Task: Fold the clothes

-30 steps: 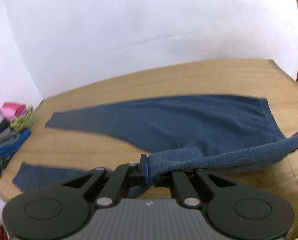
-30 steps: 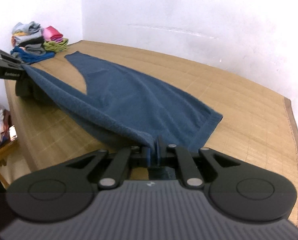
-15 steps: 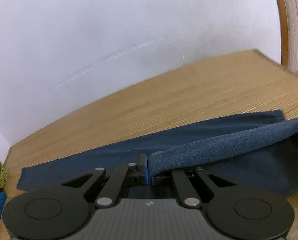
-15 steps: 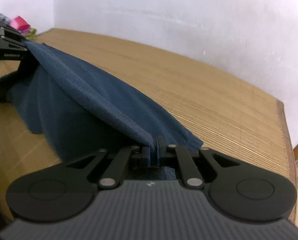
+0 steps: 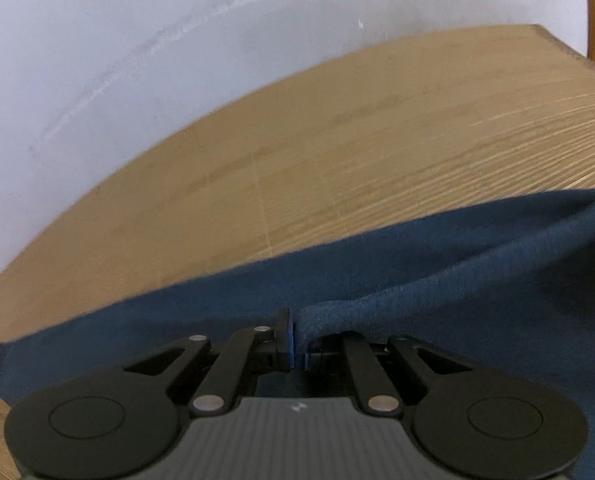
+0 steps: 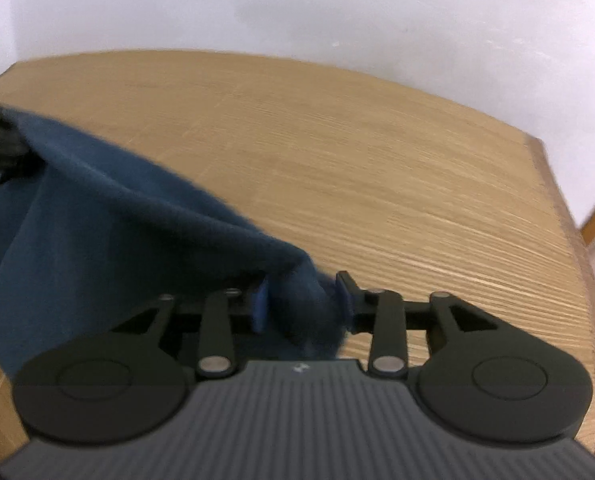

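Left wrist: black two-finger left gripper (image 5: 296, 342), jaws nearly together, pinching an edge of the dark blue knit garment (image 5: 417, 280), which lies on the tan woven-mat table (image 5: 337, 152).

Right wrist: right gripper (image 6: 302, 304) jaws just opened, apart; garment corner (image 6: 297, 312) loose between them.

No readable text, label or number anywhere.

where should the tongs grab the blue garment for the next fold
Likely the raised thick edge of the blue garment, pinched thin from the near side: it stands off the table. The left tongs pinch it there; the right tongs have just been opening.
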A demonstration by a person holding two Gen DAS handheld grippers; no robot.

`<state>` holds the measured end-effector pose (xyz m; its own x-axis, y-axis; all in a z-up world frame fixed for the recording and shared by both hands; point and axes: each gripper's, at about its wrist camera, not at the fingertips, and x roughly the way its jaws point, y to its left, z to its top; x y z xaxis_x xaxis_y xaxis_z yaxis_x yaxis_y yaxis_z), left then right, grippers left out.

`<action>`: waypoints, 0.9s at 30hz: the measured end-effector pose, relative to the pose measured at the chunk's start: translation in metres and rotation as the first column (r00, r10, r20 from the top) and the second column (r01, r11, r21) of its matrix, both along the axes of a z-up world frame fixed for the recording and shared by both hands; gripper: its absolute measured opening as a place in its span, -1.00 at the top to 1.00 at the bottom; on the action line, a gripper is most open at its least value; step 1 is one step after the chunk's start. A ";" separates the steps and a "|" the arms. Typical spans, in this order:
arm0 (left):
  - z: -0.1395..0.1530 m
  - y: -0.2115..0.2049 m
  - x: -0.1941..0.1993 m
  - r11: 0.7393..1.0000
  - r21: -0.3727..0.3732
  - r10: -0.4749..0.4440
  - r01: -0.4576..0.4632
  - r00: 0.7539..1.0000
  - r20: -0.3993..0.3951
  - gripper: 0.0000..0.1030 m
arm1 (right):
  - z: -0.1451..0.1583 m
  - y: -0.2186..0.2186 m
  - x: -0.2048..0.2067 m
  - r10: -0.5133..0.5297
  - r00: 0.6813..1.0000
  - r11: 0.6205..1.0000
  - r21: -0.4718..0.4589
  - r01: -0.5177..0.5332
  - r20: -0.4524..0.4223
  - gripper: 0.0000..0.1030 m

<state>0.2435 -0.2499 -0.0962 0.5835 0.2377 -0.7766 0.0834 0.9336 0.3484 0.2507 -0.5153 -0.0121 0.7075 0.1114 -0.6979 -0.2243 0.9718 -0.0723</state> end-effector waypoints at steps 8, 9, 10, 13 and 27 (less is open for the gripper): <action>-0.017 -0.001 0.010 1.000 0.019 0.000 0.001 0.999 -0.041 0.86 | 0.002 -0.042 -0.022 -0.074 0.997 0.982 0.177 0.067 0.035 0.09; -0.017 -0.001 0.012 1.000 0.021 -0.002 0.003 0.999 -0.043 0.86 | 0.000 -0.039 -0.018 -0.082 0.996 0.981 0.182 0.073 0.040 0.09; -0.016 -0.001 0.014 1.000 0.023 -0.005 0.006 0.999 -0.046 0.86 | -0.002 -0.036 -0.015 -0.089 0.995 0.979 0.187 0.079 0.044 0.09; -0.018 0.000 0.022 1.000 0.026 0.002 -0.001 0.999 -0.055 0.82 | -0.006 -0.028 -0.007 -0.092 0.995 0.974 0.214 0.079 0.050 0.09; 0.015 0.000 0.031 1.000 0.000 -0.024 0.024 0.992 -0.127 0.43 | -0.003 0.013 -0.015 -0.053 0.991 0.997 0.063 0.045 0.122 0.09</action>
<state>0.2749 -0.2503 -0.0815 0.4855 0.2262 -0.8445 0.1498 0.9302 0.3352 0.2362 -0.5025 -0.0149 0.7936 0.1134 -0.5978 -0.1694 0.9848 -0.0382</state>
